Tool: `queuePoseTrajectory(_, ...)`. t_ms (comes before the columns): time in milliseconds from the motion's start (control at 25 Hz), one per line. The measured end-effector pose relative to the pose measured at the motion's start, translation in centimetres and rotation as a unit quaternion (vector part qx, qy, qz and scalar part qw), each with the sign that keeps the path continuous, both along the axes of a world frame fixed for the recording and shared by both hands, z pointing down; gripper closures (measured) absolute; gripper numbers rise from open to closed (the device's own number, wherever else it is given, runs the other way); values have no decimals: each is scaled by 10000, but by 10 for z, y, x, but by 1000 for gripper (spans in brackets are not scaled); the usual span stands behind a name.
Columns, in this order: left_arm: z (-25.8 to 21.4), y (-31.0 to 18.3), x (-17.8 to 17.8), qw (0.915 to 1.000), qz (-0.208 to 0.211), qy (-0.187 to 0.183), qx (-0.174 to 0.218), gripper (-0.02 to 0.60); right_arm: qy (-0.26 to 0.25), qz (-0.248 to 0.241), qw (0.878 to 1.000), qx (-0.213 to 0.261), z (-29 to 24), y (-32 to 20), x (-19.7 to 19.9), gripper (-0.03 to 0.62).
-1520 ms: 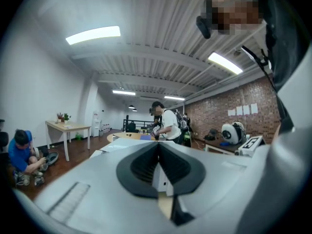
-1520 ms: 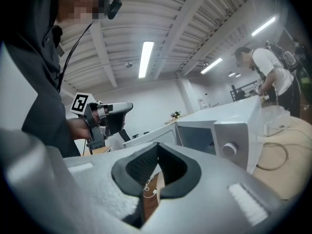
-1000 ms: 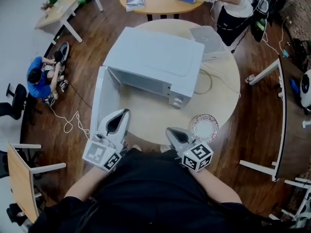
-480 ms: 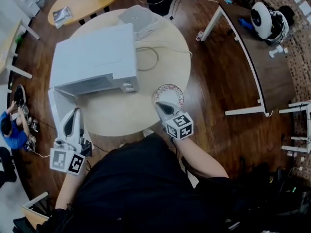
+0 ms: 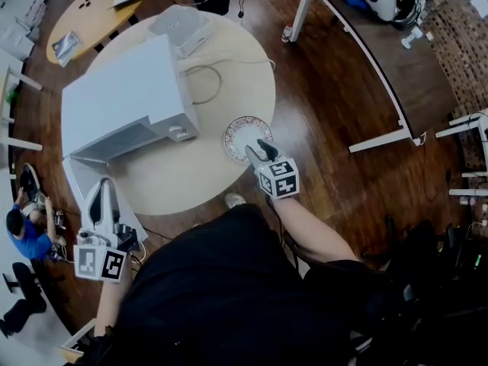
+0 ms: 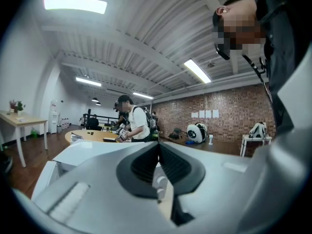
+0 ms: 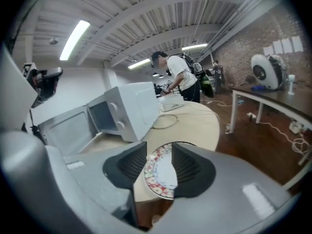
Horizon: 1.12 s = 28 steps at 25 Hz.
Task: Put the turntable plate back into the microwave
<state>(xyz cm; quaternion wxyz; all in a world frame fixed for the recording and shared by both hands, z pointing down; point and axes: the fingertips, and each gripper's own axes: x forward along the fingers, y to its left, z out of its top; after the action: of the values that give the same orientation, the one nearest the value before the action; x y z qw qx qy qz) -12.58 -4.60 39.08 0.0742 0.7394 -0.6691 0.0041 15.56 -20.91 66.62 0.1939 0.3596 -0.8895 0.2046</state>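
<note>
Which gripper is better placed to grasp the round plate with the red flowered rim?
Right. The right gripper hovers at the near edge of the round plate; its jaws have just been opening, the plate showing between them, ungripped. The left gripper is shut, far off beside the white microwave.

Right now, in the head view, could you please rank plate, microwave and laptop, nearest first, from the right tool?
1. Plate, just beyond the right tool, whose empty jaws have just been opening.
2. Microwave, further left.
3. Laptop, far table edge.
</note>
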Motion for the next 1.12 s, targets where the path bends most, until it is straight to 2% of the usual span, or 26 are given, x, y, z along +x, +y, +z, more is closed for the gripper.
queuePoseTrajectory(120,6,-2,8,9999,50,12,-90,577,341,457,9984,-62,15,-10,27,410)
queuePoseTrajectory(320,3,-14,19,9998,203,-59,-55,577,494,969,9926,-548,44,-20,57,345)
queuePoseTrajectory(600,2,-16,17,9999,93,-90,-110,577,357,1167,9883,-916,68,-34,62,303)
queuePoseTrajectory(960,2,-14,10,9995,-67,-135,-267,577,349,1398,9798,-1389,104,-39,68,301)
queuePoseTrajectory(1120,4,-13,12,9994,-119,-102,-305,577,165,1495,9757,-1595,113,-43,68,301)
